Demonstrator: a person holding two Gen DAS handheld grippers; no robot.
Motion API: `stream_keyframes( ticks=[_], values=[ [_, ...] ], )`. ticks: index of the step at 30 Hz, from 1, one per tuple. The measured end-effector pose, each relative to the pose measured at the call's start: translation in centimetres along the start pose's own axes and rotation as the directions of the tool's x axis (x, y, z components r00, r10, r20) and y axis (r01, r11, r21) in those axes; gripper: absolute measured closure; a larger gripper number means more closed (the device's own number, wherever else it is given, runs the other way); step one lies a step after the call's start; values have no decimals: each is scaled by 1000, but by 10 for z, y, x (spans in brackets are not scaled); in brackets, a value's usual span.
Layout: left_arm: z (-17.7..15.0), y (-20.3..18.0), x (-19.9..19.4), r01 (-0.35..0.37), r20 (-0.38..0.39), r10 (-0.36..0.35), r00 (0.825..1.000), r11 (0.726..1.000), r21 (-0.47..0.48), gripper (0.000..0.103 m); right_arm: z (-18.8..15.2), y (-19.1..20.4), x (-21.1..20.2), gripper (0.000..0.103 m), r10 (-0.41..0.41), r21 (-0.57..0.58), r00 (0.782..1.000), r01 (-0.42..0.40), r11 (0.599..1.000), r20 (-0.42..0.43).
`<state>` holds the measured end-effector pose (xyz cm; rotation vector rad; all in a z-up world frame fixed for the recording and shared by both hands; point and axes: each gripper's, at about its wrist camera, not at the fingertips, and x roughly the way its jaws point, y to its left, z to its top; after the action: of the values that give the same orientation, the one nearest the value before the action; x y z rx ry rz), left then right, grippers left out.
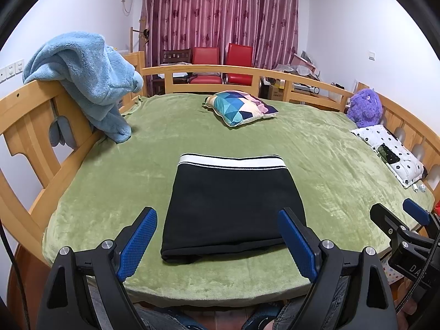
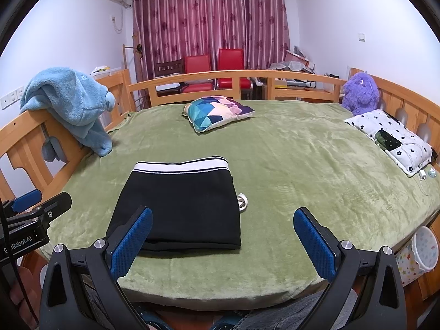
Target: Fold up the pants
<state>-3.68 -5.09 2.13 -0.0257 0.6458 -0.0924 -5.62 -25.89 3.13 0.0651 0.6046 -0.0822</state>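
Your left gripper (image 1: pixel 217 220) has its jaws spread wide with nothing between the blue textured pads (image 1: pixel 137 243). Your right gripper (image 2: pixel 222 220) is likewise spread wide and holds nothing. Both point down toward the near edge of the bed covered by a green plush blanket (image 1: pixel 316 148), neither touching the fabric.

The black folded pants with a white-and-black striped waistband (image 1: pixel 233 200) lie flat on the blanket as a compact rectangle, waistband toward 12 o'clock and folded edge toward 6 o'clock. In the left wrist view they sit centred between the fingers; in the right wrist view they sit at 10 o'clock from the gripper's centre, partly behind its left finger. A small white loop, apparently a drawstring (image 2: pixel 242 202), shows at the pants' 3 o'clock edge.

Surrounding items:
- A geometric-patterned blue, pink and navy square cushion (image 1: pixel 240 107) lies at 12 o'clock, well apart from the pants.
- A light blue fleece blanket (image 1: pixel 88 79) hangs over the wooden bed rail (image 1: pixel 27 104) at 10 o'clock.
- A purple plush toy (image 1: pixel 364 107) rests at 2 o'clock, just beside a white flower-print pillow (image 1: pixel 396 154).
- Two red chairs (image 1: pixel 222 63) stand beyond the far rail before a maroon striped curtain (image 1: pixel 220 13).
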Motion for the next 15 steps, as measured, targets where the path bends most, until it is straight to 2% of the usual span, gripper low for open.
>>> stream_keyframes(
  ticks=[15],
  values=[
    [1,-3,-3,-19,1,19,1000,1000,-11,14,0,6,-1,2,9,3,1000,-9,1000,6]
  ],
)
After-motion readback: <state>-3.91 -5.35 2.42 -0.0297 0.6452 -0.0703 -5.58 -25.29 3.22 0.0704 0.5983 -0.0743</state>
